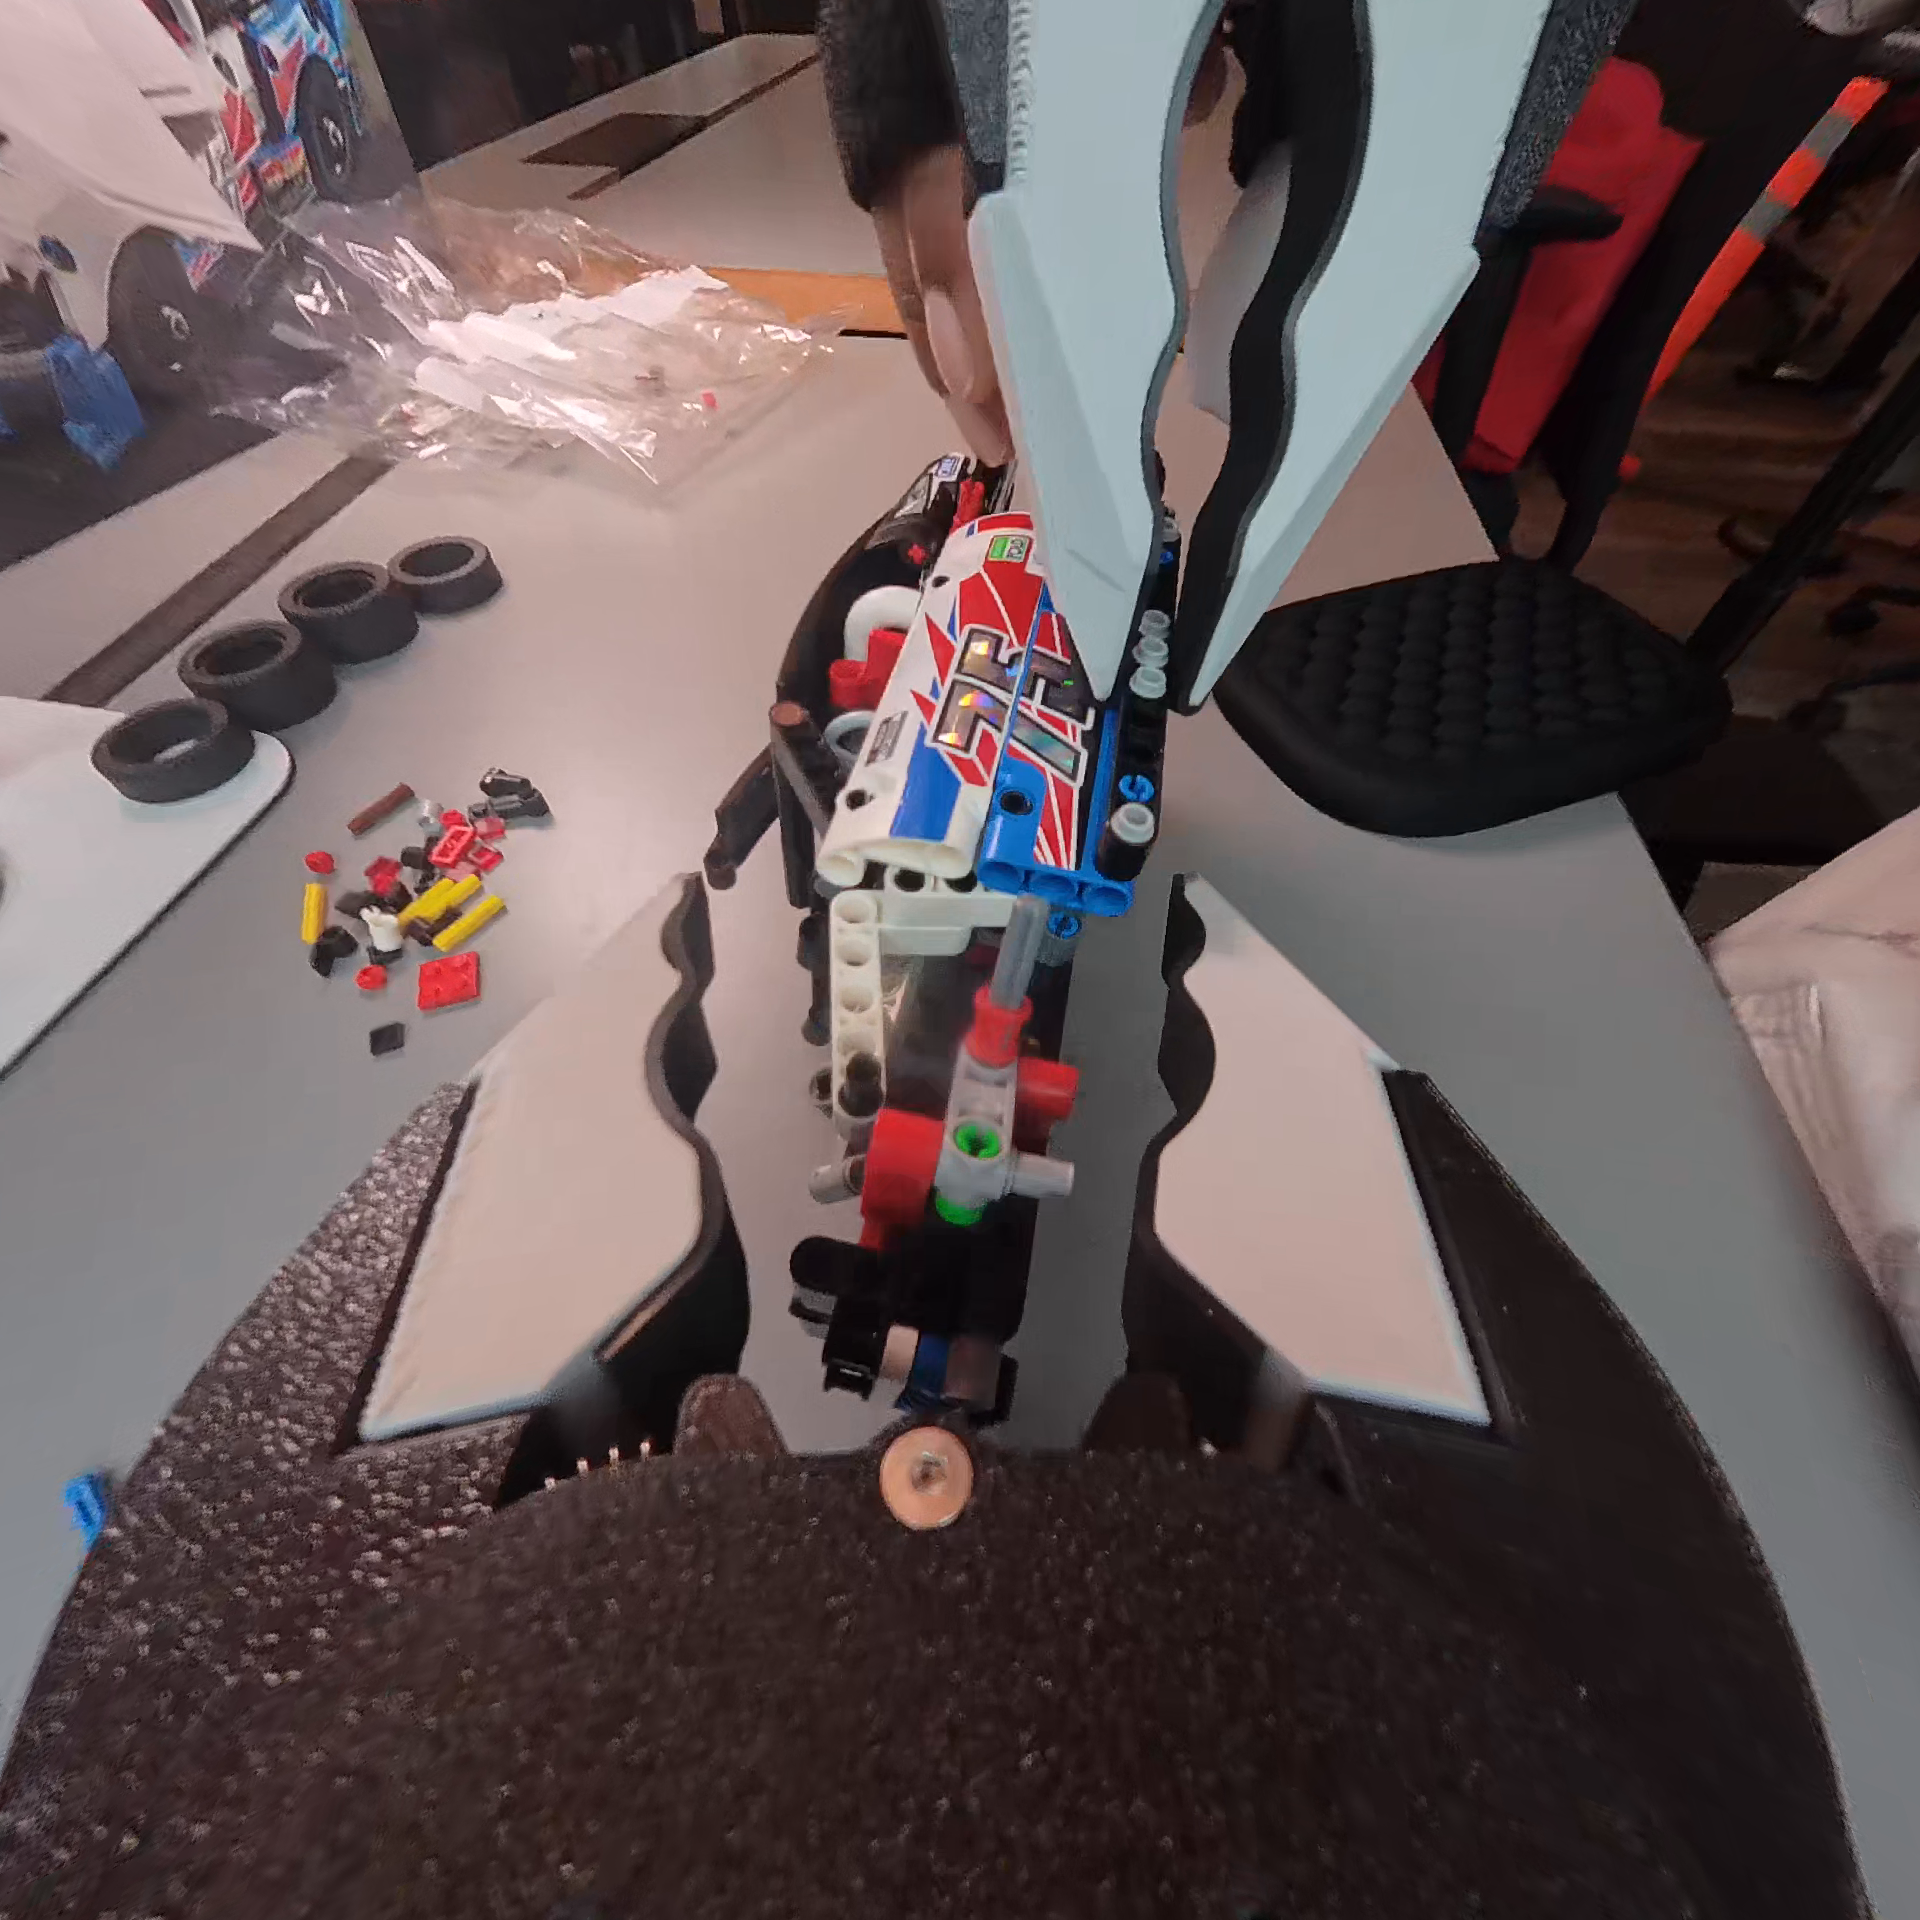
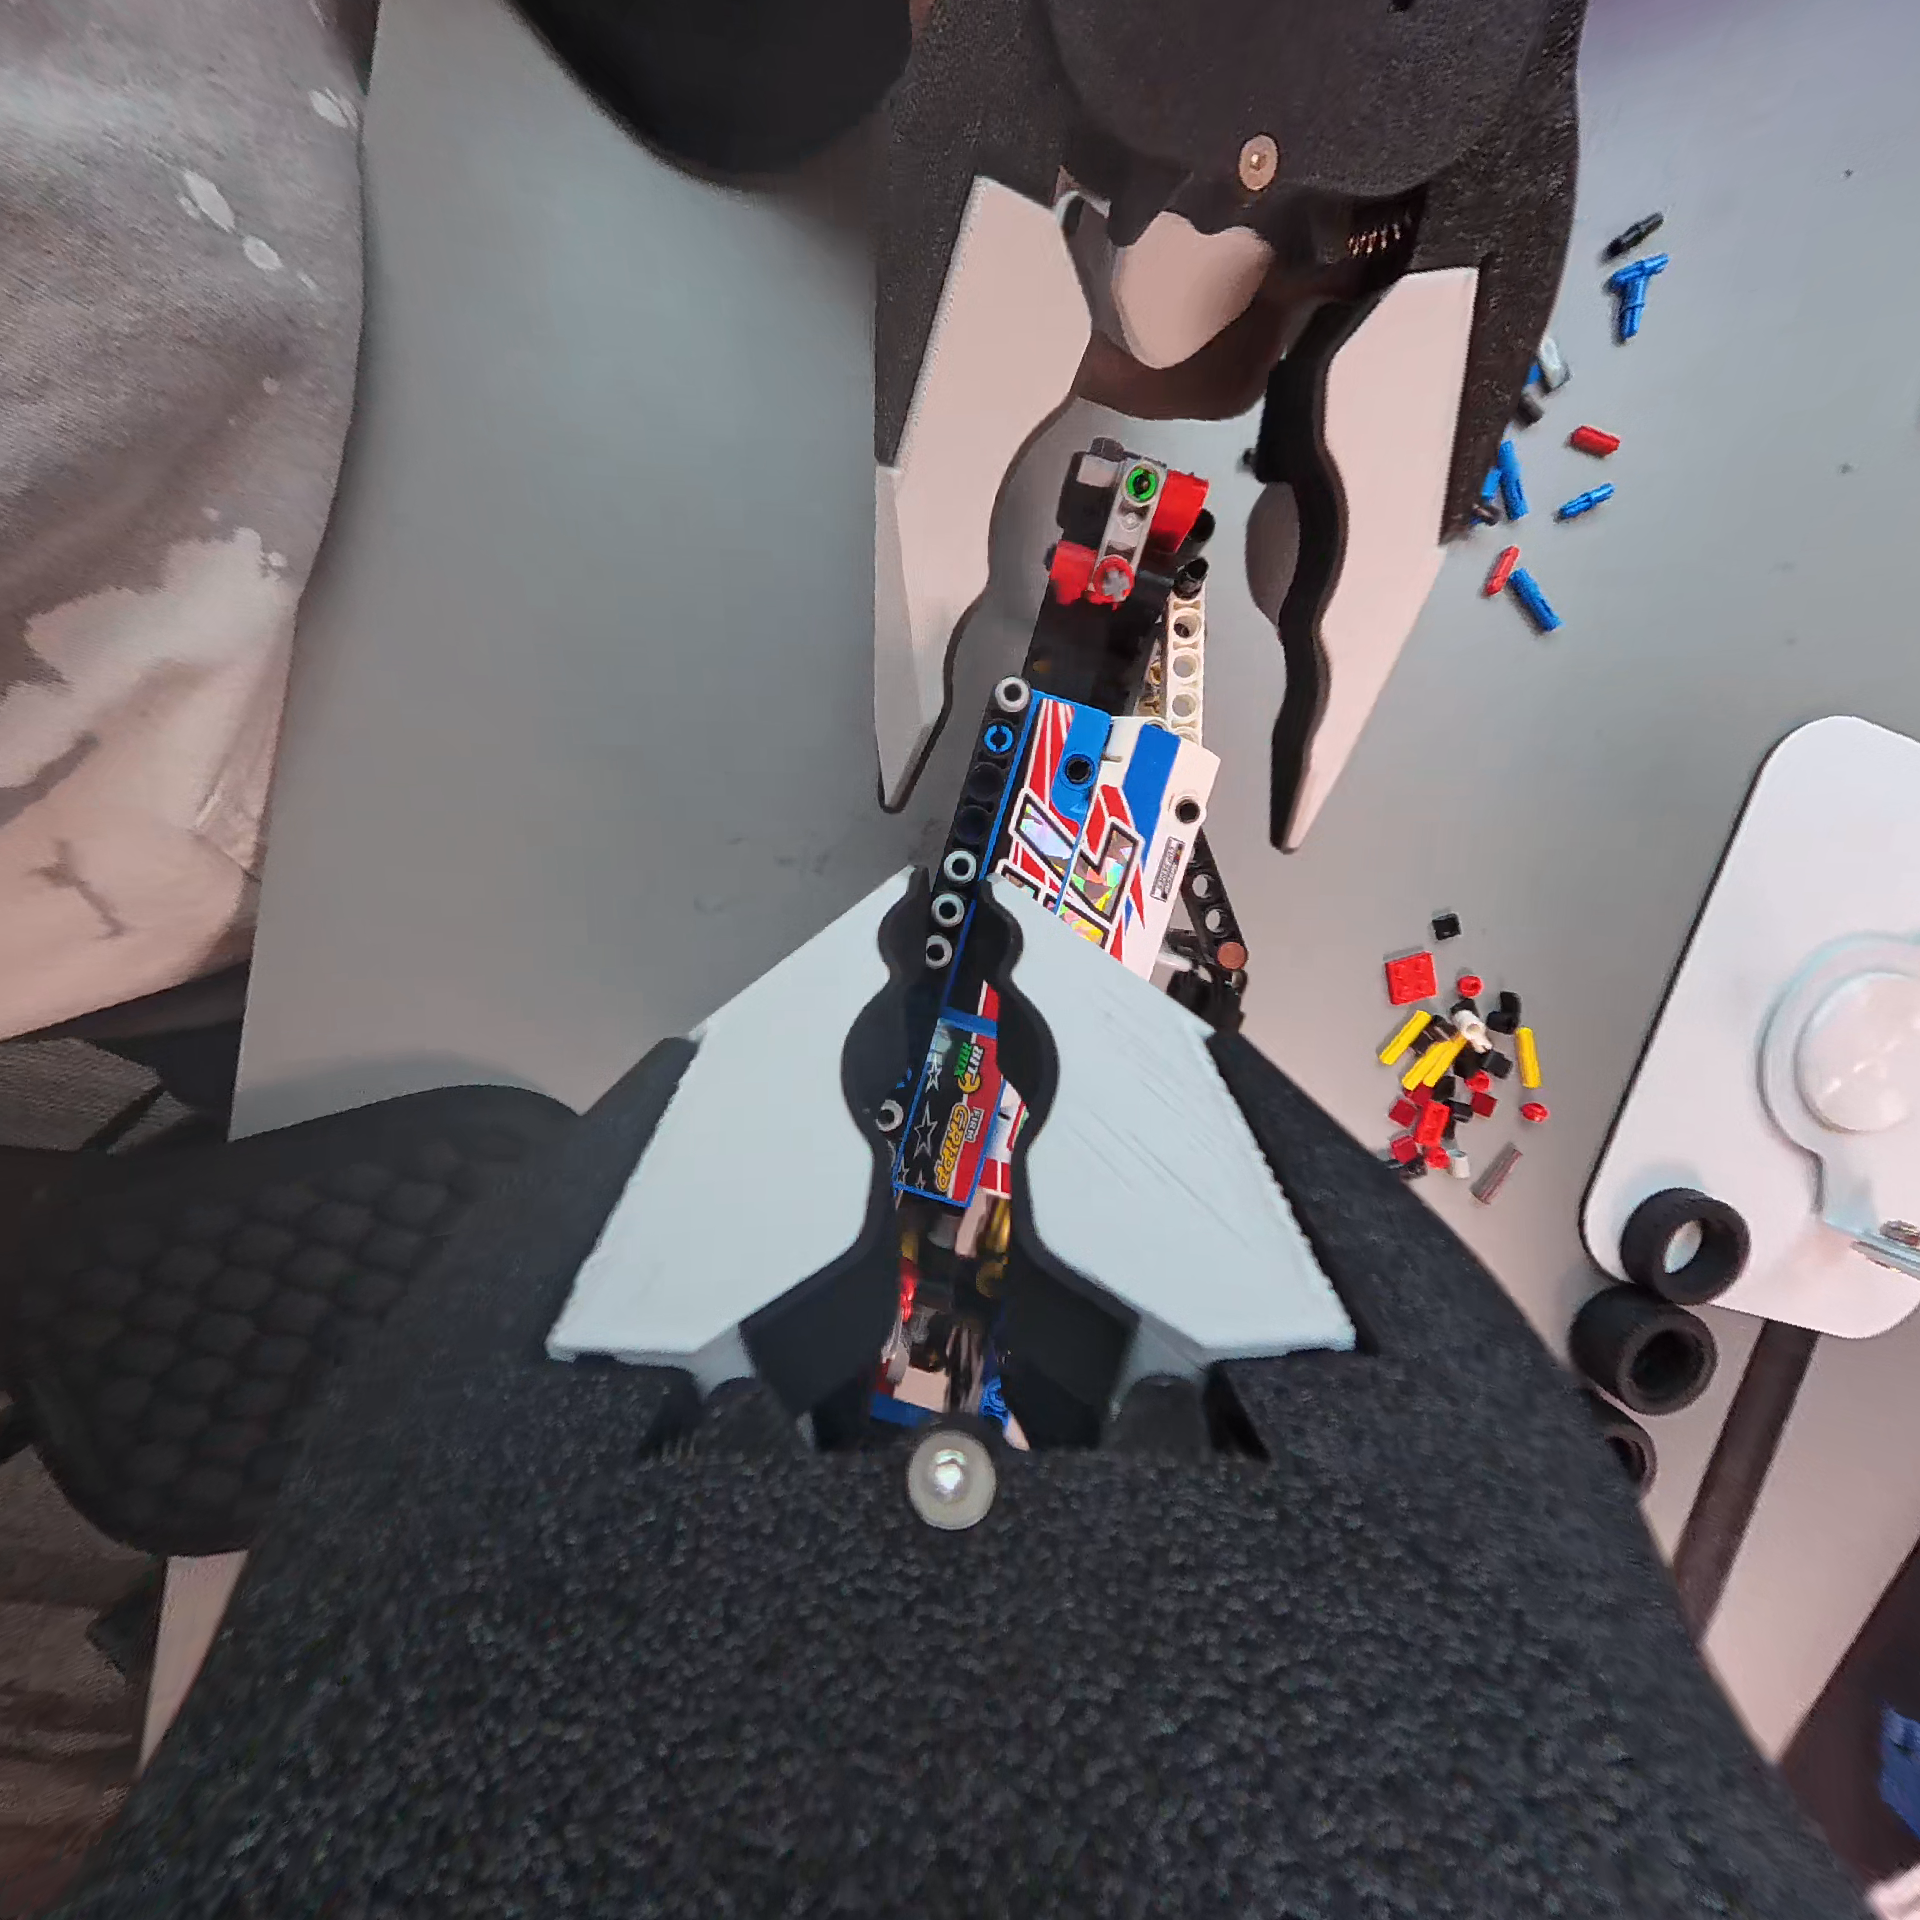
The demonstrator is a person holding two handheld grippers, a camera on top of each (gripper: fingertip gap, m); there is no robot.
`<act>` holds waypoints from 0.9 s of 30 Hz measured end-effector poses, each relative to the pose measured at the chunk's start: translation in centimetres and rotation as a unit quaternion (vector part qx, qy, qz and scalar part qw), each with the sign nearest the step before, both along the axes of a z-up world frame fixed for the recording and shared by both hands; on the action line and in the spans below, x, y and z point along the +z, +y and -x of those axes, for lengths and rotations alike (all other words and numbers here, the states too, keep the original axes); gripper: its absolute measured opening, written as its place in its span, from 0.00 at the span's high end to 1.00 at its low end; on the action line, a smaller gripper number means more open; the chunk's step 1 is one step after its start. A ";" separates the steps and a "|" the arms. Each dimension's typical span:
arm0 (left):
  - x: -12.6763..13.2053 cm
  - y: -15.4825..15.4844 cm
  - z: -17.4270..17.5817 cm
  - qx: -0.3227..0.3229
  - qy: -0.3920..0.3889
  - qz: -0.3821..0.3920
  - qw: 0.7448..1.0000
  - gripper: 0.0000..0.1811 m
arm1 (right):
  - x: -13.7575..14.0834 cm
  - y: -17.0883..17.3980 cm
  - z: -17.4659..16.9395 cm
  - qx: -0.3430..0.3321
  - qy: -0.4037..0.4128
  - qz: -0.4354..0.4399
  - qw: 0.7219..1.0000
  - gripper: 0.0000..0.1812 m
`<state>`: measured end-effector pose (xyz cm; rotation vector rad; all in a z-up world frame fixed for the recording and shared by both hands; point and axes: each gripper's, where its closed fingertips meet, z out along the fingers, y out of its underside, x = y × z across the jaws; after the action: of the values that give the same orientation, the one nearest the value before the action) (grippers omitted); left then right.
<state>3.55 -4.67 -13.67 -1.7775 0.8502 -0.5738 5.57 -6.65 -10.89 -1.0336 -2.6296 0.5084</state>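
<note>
A partly built brick toy car (image 1: 997, 748) with red, white and blue sticker panels lies on its side on the grey table (image 1: 582, 1039). My left gripper (image 1: 935, 883) is open, with its fingers on either side of the car's front end with the red and grey axle parts (image 1: 966, 1143), apart from them. My right gripper (image 2: 956, 894) is shut on the car (image 2: 1132, 790) along its black side beam. In the left wrist view the right gripper (image 1: 1151, 698) comes down from the top. In the right wrist view the left gripper (image 2: 1091, 821) reaches in from the top.
Several black tyres (image 1: 343, 613) and a pile of small red, yellow and black pieces (image 1: 416, 894) lie to the left. Clear plastic bags (image 1: 520, 332) lie behind them. A white pad (image 2: 1766, 1039), loose blue pins (image 2: 1538, 499) and a black chair seat (image 1: 1475, 686) are nearby.
</note>
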 end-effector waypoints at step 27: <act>-1.4 0.1 -0.9 -0.002 0.073 -0.029 0.997 0.70 | 1.6 -0.2 0.1 -0.070 0.013 0.112 0.991 0.97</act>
<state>4.45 -4.59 -15.03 -1.7812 0.9625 -0.4213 5.51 -6.88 -9.26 -1.2574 -2.4970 0.7912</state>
